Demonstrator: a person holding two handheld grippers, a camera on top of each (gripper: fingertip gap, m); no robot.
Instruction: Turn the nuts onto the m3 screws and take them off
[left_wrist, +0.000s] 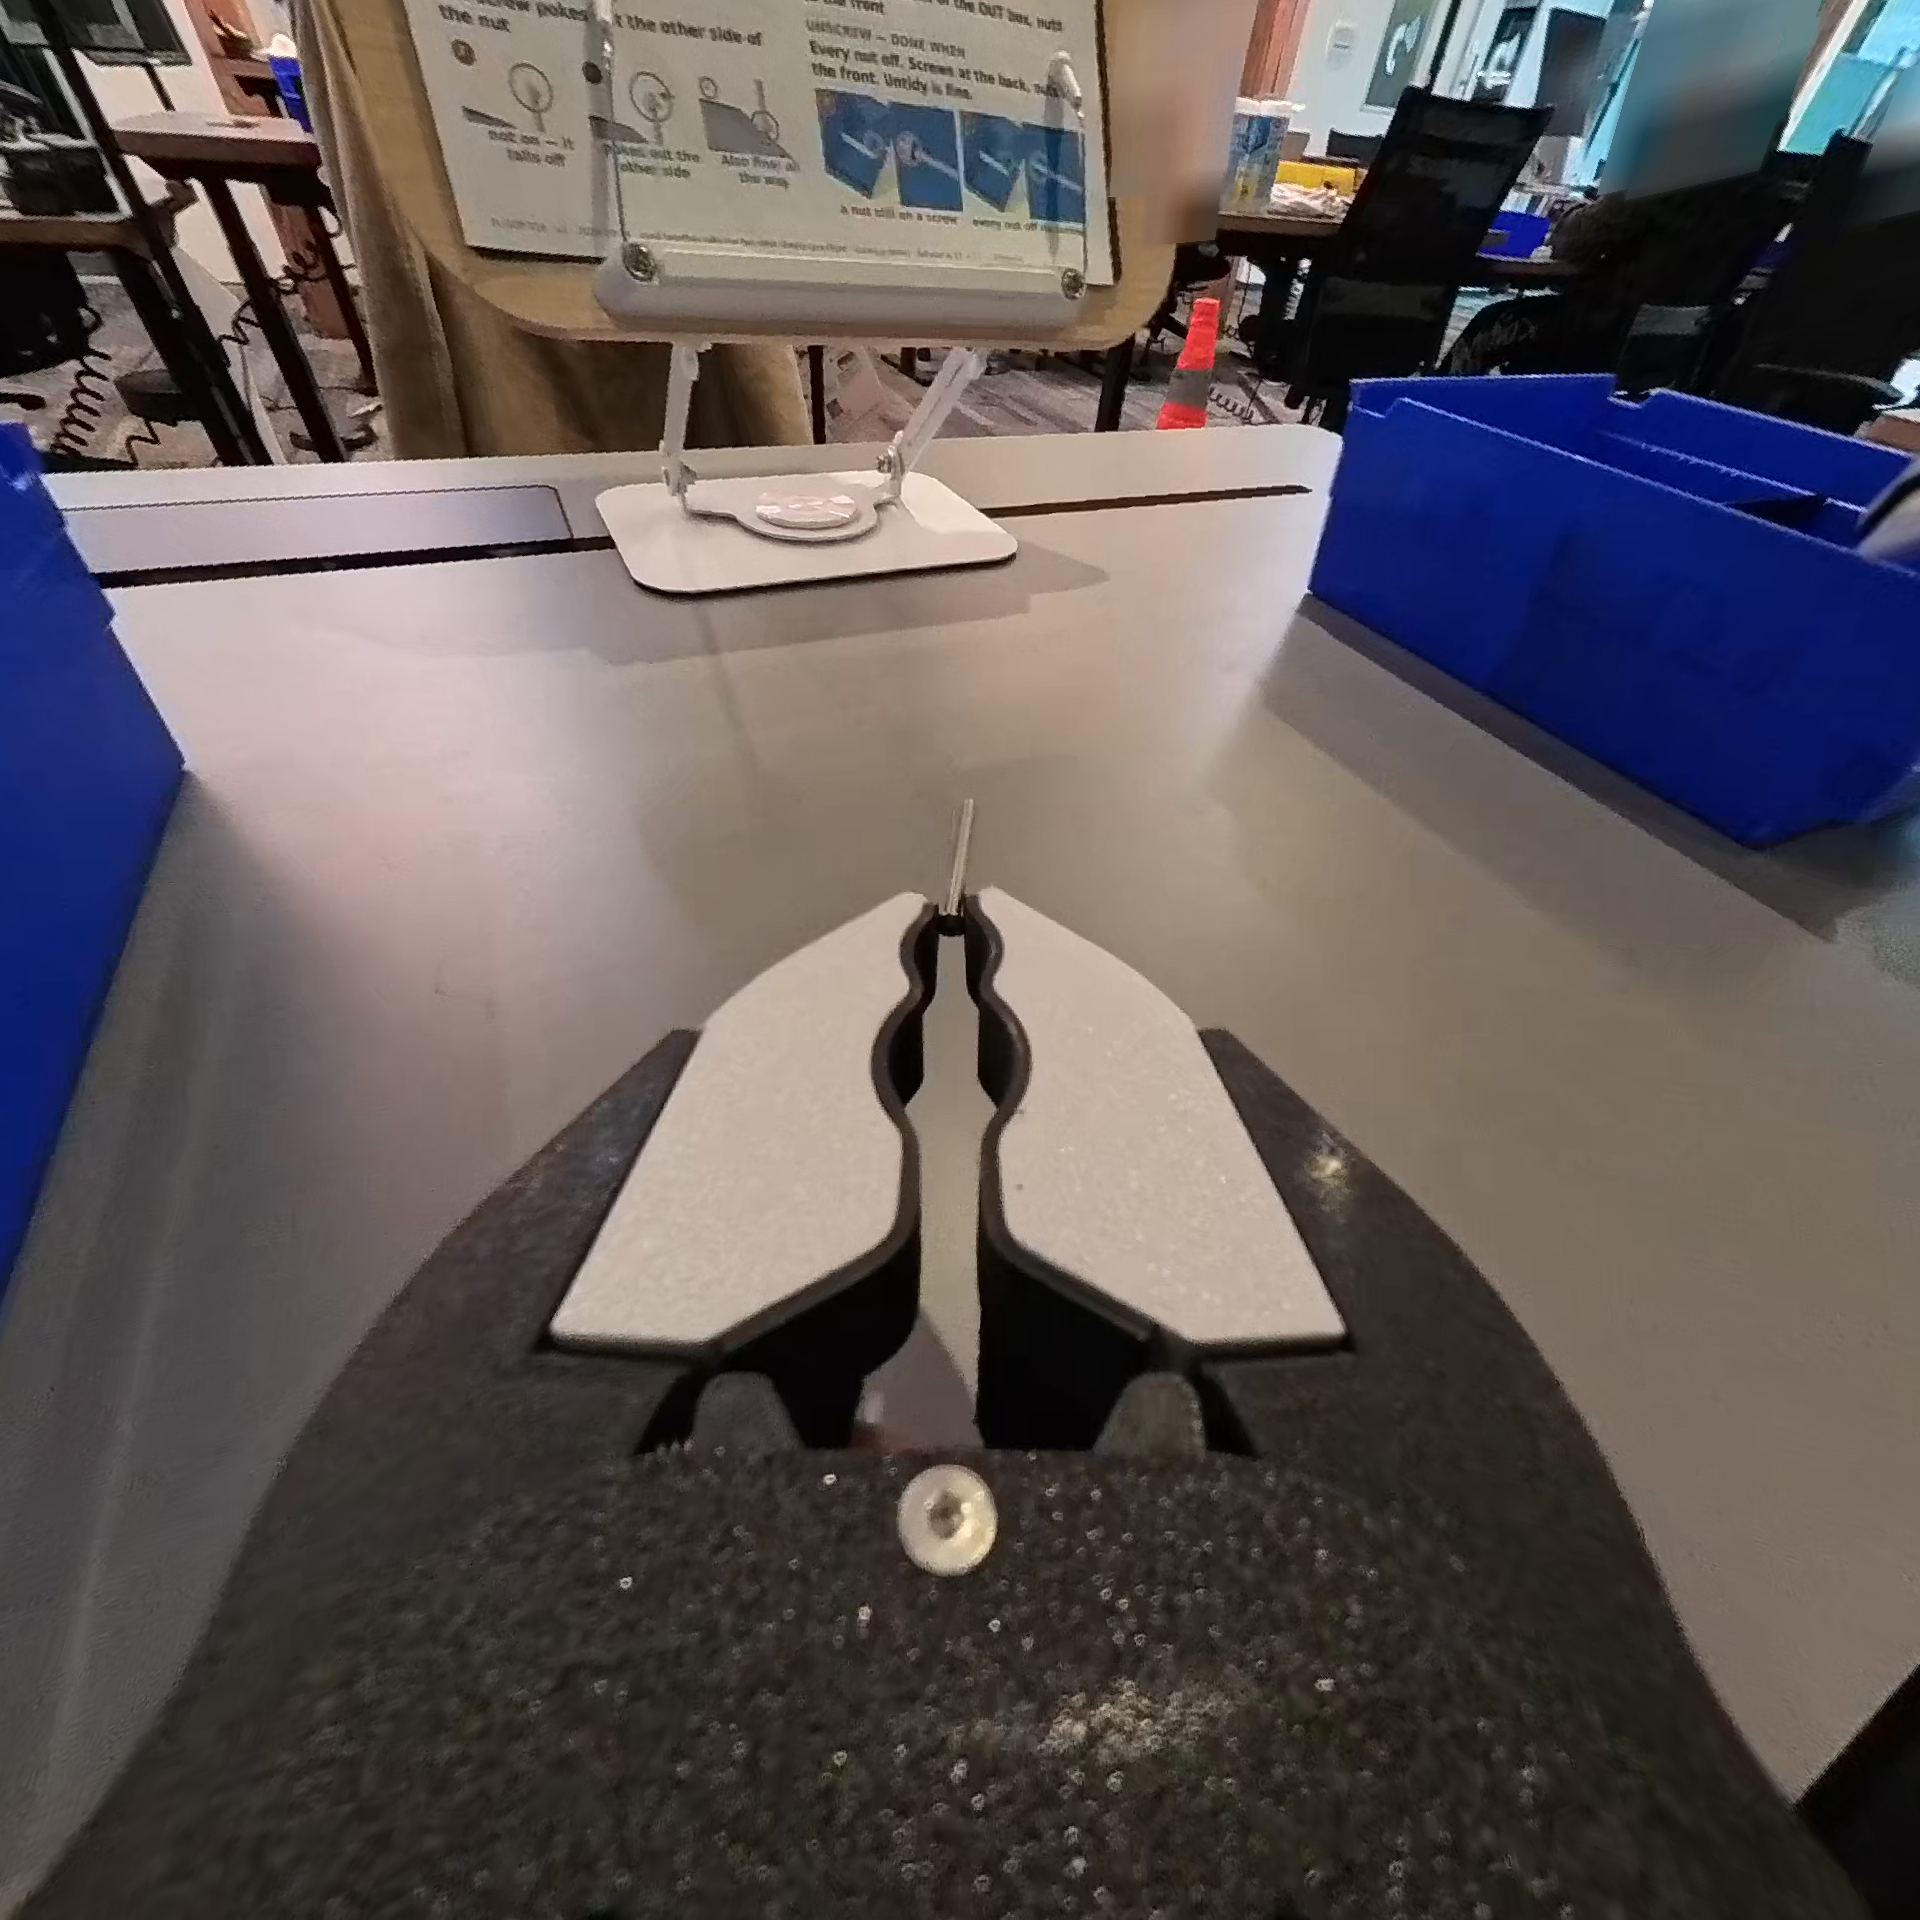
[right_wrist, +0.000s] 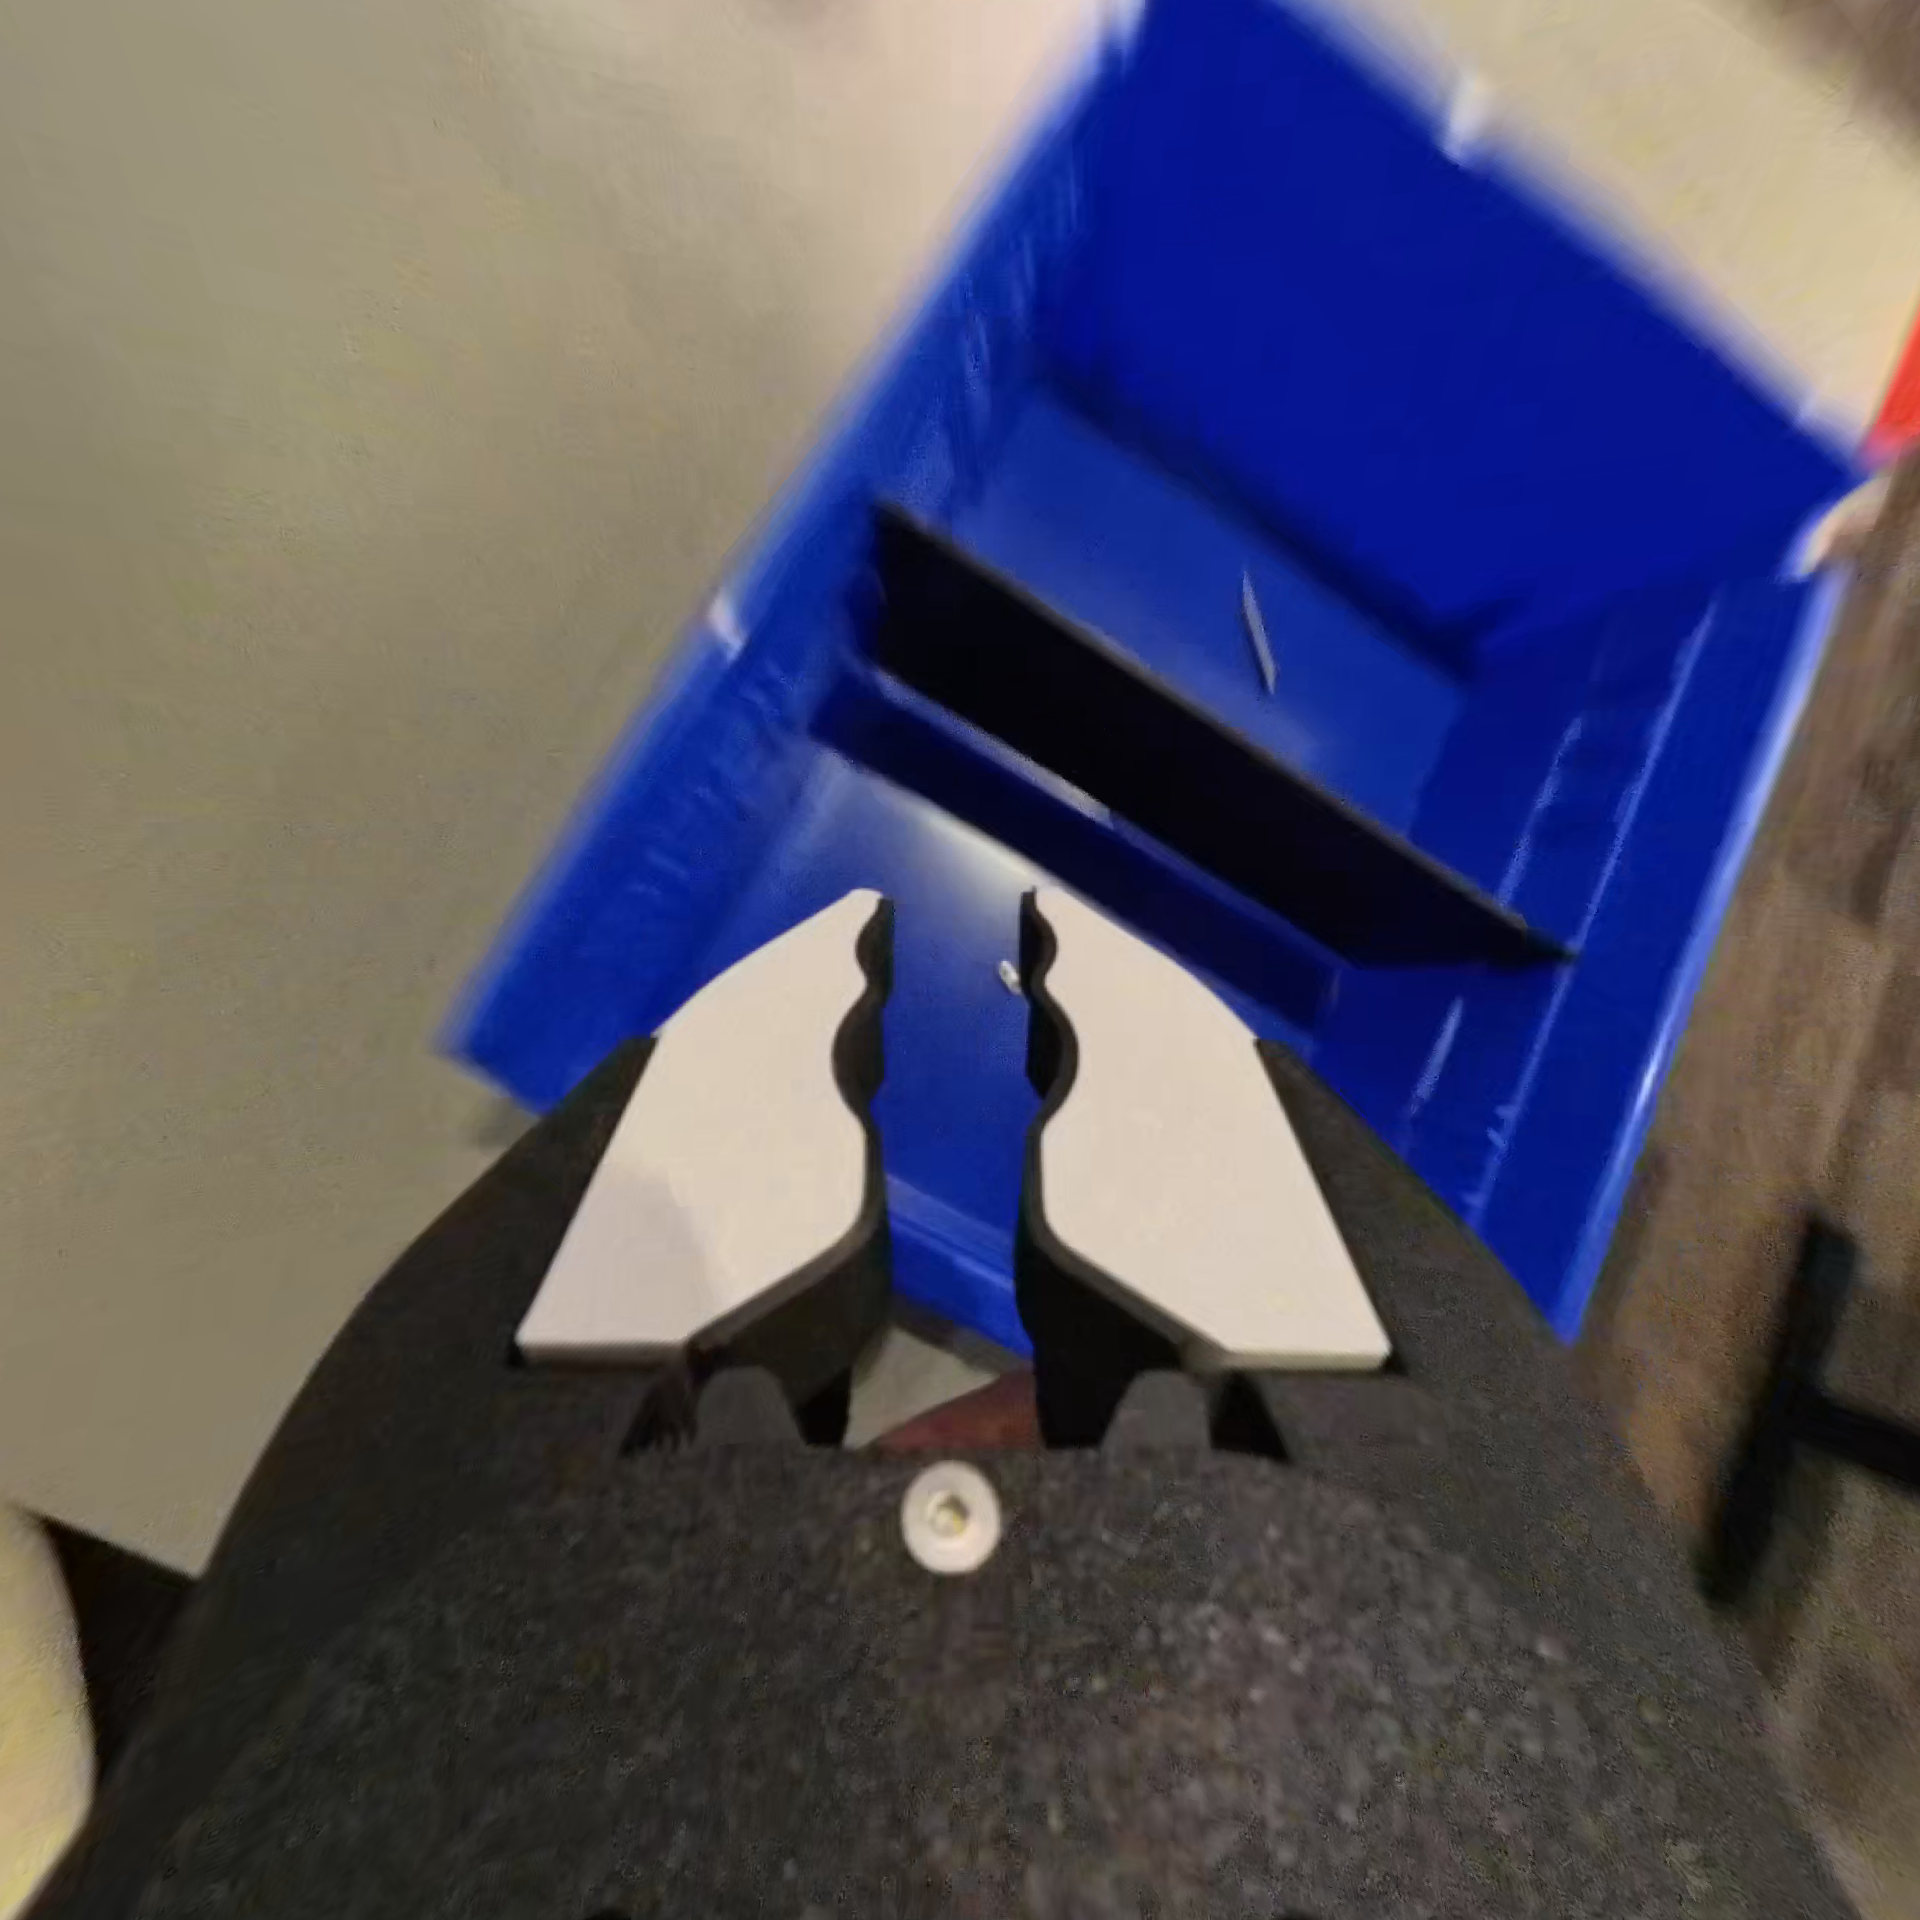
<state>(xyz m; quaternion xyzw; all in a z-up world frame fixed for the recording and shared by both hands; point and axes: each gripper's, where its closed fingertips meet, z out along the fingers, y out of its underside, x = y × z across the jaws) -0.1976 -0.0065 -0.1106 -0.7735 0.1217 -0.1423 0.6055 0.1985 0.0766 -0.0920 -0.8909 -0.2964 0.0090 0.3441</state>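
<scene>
My left gripper (left_wrist: 953, 914) is shut on a thin silver screw (left_wrist: 961, 857) that sticks up and forward from its tips, above the grey table (left_wrist: 520, 831). No nut shows on the screw. My right gripper (right_wrist: 956, 925) is open and empty, held over the near compartment of a blue bin (right_wrist: 644, 831). A small silver nut (right_wrist: 1006, 975) lies on that compartment's floor, close by the right finger. A silver screw (right_wrist: 1255, 634) lies in the far compartment, behind a black divider (right_wrist: 1143, 727). The right wrist view is blurred.
The same blue bin (left_wrist: 1558, 623) stands at the table's right in the left wrist view, and another blue bin (left_wrist: 62, 831) at the left. A white stand (left_wrist: 810, 530) holding an instruction sheet (left_wrist: 769, 135) stands at the far middle. Office desks and chairs lie beyond.
</scene>
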